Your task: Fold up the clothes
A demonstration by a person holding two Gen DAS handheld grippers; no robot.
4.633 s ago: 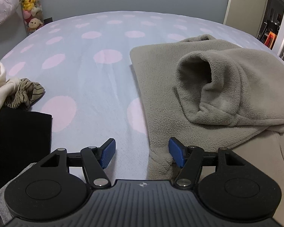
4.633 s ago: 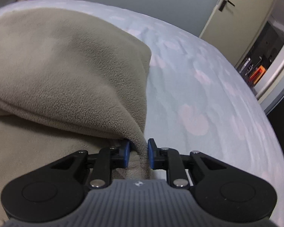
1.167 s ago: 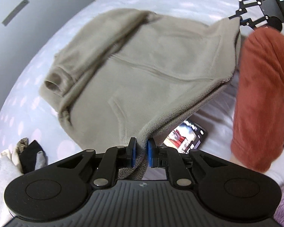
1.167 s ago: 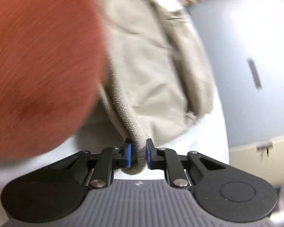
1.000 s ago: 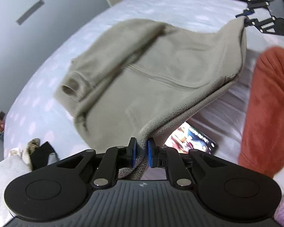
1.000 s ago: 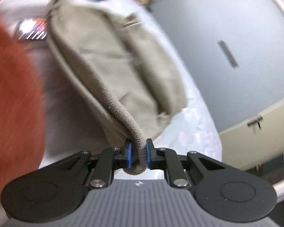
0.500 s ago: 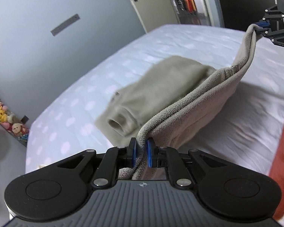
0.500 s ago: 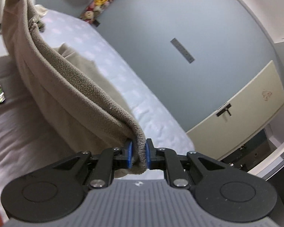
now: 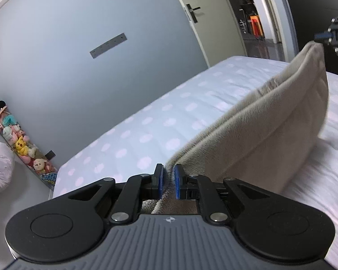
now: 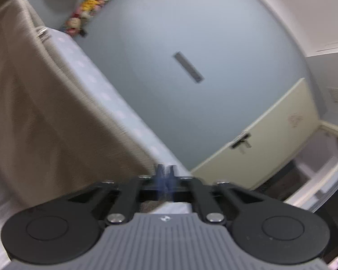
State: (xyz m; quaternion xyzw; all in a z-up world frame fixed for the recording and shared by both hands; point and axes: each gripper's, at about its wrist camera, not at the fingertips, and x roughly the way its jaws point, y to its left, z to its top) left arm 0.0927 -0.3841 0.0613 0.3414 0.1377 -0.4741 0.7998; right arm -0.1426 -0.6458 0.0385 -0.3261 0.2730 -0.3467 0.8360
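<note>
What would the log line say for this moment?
left gripper: shut on fleece | right gripper: shut on fleece | fleece: stretched between them above bed

A bed with a pink-dotted sheet stands against a grey wall. Stuffed toys line the corner; a cream door stands beyond.

Each camera sits close behind its own tool, looking forward along the fingers. Both views face the grey wall, and share the stretched fleece and bed.
</note>
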